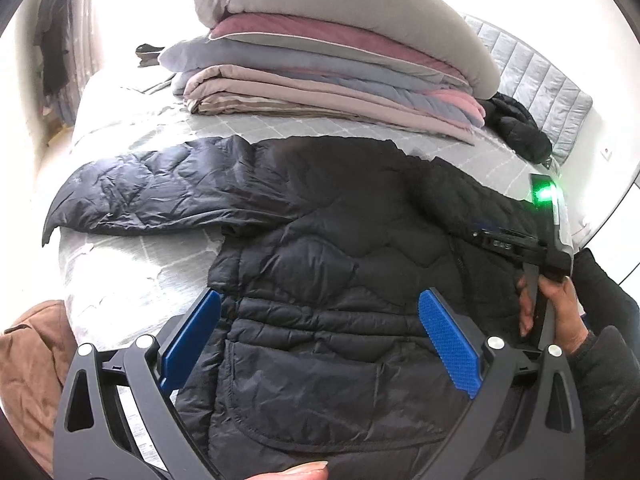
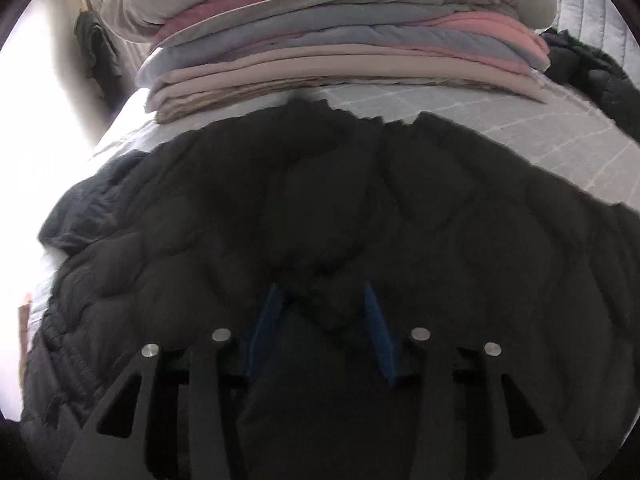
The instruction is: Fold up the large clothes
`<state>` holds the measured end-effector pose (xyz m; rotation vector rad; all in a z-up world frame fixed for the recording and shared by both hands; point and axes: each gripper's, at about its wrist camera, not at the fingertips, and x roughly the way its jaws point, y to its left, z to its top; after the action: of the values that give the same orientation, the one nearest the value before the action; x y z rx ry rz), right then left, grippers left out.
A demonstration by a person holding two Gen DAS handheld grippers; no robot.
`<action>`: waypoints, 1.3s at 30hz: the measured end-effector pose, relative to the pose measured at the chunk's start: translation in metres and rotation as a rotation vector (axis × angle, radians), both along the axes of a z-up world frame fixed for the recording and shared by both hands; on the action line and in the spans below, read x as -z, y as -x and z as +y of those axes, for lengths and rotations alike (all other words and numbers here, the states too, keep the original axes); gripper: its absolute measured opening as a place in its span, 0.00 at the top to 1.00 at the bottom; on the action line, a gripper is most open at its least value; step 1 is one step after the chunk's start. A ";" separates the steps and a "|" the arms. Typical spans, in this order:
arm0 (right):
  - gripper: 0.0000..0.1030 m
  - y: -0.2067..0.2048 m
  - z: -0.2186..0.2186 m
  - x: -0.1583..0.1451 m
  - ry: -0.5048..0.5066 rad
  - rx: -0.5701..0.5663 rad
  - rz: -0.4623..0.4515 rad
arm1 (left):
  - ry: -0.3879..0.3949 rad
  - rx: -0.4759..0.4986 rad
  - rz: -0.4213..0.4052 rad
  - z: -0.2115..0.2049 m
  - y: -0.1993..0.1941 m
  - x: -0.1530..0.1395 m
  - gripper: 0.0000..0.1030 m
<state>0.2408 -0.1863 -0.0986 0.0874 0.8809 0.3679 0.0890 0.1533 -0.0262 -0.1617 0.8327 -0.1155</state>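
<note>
1. Left wrist view: the left tongs were spread wide, released, with blue pads hovering over the jacket's lower front near a pocket; nothing sat between the pads.
2. The dark quilted jacket lay spread flat on the bed, one sleeve stretched out to the left across the grey checked cover.
3. Behind the jacket a stack of folded quilts rested on the bed, and a second dark garment lay bunched at the stack's right end.
4. At the right edge a hand gripped the handle of the right tongs, which carried a green light and reached over the jacket's right side.
5. A brown cloth showed at the lower left, beside the bed.
6. Right wrist view: the right tongs were partly closed, with a fold of the jacket bunched between the blue pads, grasping it.
7. The quilts lay beyond the jacket's collar, on the bed.
</note>
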 end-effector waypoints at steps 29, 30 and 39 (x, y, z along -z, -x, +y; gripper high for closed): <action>0.16 0.059 -0.059 -0.042 -0.263 0.247 0.110 | 0.372 -0.140 0.088 0.103 -0.014 0.021 0.07; 0.16 0.074 -0.051 -0.042 -0.291 0.225 0.117 | 0.395 -0.167 0.075 0.121 -0.015 0.020 0.07; 0.16 0.129 -0.026 -0.027 -0.434 0.176 0.170 | 0.807 -0.507 0.058 0.302 -0.015 0.077 0.07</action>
<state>0.1114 -0.2118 -0.0719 0.6011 0.9413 0.3855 0.1043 0.4550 -0.1031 -1.1299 0.7414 0.0386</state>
